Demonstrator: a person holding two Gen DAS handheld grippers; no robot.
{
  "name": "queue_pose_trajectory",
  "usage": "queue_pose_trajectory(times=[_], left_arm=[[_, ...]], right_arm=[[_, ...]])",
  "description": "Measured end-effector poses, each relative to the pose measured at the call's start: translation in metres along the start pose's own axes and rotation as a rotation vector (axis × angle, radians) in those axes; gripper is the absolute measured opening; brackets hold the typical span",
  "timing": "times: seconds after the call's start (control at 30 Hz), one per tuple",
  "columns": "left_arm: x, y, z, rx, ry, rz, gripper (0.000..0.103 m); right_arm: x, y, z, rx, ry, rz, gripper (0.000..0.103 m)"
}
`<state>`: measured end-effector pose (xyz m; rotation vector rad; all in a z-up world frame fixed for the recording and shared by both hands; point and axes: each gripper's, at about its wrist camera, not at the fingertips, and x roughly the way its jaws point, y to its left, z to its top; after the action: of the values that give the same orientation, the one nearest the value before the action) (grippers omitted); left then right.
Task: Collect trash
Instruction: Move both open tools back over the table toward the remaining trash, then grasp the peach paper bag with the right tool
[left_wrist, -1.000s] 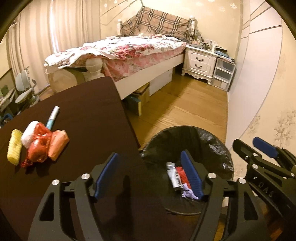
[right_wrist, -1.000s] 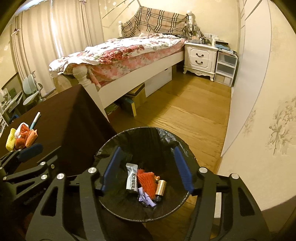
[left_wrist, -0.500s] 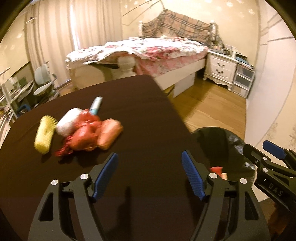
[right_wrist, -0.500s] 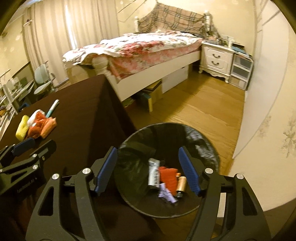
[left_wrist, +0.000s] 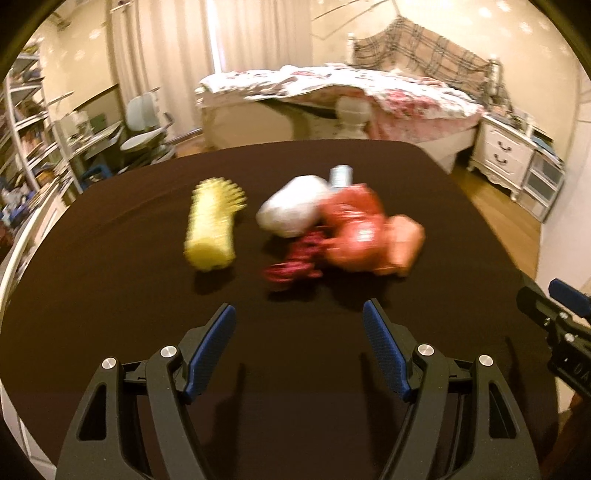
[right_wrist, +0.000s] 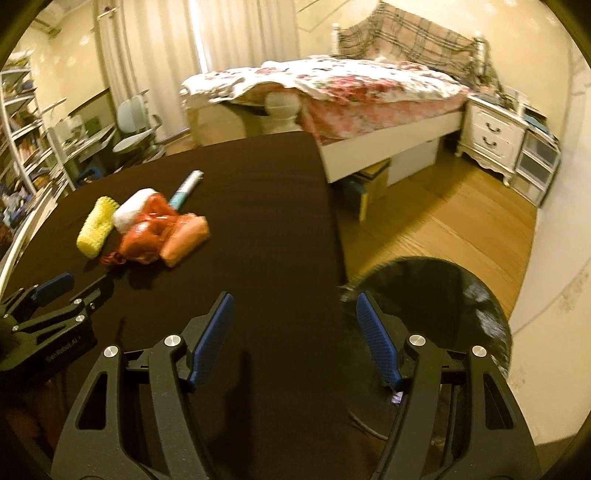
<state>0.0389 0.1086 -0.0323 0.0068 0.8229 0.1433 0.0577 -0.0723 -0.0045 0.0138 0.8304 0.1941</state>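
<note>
While one second ago both grippers looked down into the bin (right_wrist: 436, 302), they now face the trash pile (left_wrist: 343, 229) on the table (left_wrist: 110, 314); I judge a new pick begins; left gripper (left_wrist: 299, 347) hovers near the pile, jaws wide apart, empty; right gripper (right_wrist: 293, 332) equally open, holding nothing.

Between my left gripper (left_wrist: 299, 314) and the trash pile (left_wrist: 343, 229) the dark table (left_wrist: 110, 295) lies bare. At my right, the bin (right_wrist: 443, 280) stands just beside the table edge.
</note>
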Motion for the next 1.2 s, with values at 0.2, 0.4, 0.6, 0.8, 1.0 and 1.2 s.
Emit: queue_pose_trajectory(times=[0.2, 0.4, 0.6, 0.8, 1.0, 1.2], left_arm=[[0.004, 0.035, 0.001, -0.044, 0.010, 0.050, 0.072], [0.009, 0.063, 0.000, -0.081, 0.028, 0.075, 0.072], [0.016, 0.084, 0.000, -0.110, 0.044, 0.084, 0.072], [0.023, 0.094, 0.004, -0.133, 0.053, 0.084, 0.072], [0.026, 0.100, 0.005, -0.145, 0.056, 0.078, 0.072], [0.029, 0.101, 0.006, -0.147, 0.058, 0.072, 0.072]], right_arm=[[0.016, 0.029, 0.017, -0.018, 0.017, 0.038, 0.067], [0.038, 0.057, 0.034, -0.026, 0.041, 0.047, 0.067], [0.063, 0.073, 0.043, -0.031, 0.079, 0.025, 0.067], [0.074, 0.078, 0.045, -0.036, 0.108, 0.020, 0.066], [0.070, 0.065, 0.042, -0.027, 0.108, -0.010, 0.065], [0.068, 0.059, 0.044, -0.021, 0.107, -0.007, 0.063]])
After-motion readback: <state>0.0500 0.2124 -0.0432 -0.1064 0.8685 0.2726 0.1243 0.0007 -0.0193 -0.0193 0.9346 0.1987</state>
